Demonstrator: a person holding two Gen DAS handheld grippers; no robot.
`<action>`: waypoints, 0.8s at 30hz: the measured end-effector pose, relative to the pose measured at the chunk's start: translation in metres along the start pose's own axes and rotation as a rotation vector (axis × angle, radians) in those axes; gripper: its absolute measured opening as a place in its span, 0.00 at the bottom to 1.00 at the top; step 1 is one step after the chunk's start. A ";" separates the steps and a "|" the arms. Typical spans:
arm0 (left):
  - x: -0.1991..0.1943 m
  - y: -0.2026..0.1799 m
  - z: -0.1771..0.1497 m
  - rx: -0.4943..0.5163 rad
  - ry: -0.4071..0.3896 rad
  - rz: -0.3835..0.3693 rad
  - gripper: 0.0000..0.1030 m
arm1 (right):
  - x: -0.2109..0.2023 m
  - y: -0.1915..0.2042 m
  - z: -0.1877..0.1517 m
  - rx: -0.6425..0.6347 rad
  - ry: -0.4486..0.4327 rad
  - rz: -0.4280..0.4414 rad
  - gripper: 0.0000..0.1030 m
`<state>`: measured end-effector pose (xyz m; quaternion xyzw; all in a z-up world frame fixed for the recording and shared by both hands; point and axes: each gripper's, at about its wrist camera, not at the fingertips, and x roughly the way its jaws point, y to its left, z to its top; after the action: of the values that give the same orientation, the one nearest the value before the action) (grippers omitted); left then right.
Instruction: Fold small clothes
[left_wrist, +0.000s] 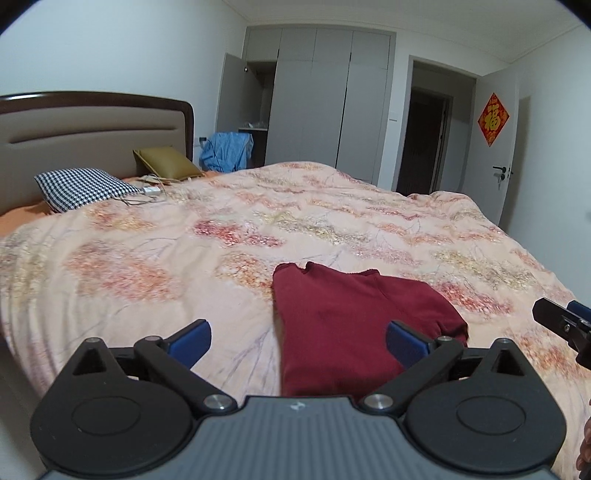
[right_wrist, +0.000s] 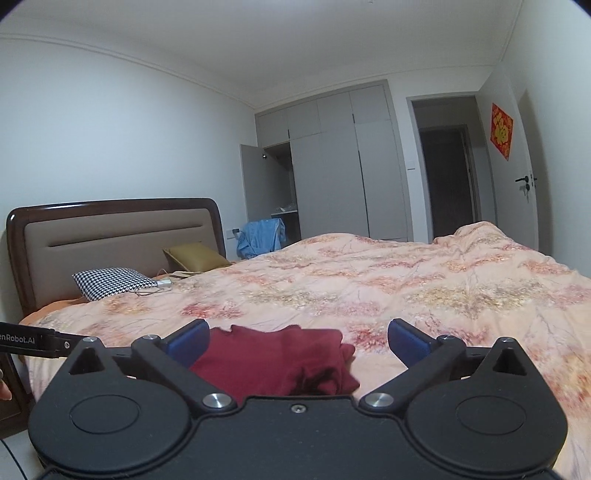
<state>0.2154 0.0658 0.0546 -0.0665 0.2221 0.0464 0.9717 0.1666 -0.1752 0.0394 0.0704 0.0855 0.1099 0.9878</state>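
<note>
Looking at my left gripper (left_wrist: 298, 341) and right gripper (right_wrist: 298, 339), both jaws are spread wide, gripping nothing. Folded dark-red knit garment (left_wrist: 347, 314) lies flat on the peach floral quilt (left_wrist: 221, 236).

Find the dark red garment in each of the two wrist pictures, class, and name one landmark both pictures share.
Left wrist view: the dark red garment lies folded on the floral bedspread, lower centre, reaching towards the right blue pad.
Right wrist view: the garment lies low, left of centre, just ahead of the camera body.
Shared landmark: the checked pillow by the headboard.
</note>
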 end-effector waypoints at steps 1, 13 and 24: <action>-0.009 0.000 -0.005 0.003 -0.004 -0.002 1.00 | -0.009 0.004 -0.004 -0.001 -0.002 0.002 0.99; -0.083 0.024 -0.070 -0.020 -0.076 0.011 1.00 | -0.085 0.039 -0.054 0.005 -0.065 -0.073 0.99; -0.100 0.036 -0.130 -0.008 -0.067 0.006 1.00 | -0.109 0.057 -0.087 -0.055 -0.106 -0.153 1.00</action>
<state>0.0663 0.0755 -0.0216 -0.0683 0.1894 0.0522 0.9781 0.0342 -0.1345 -0.0200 0.0423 0.0354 0.0328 0.9979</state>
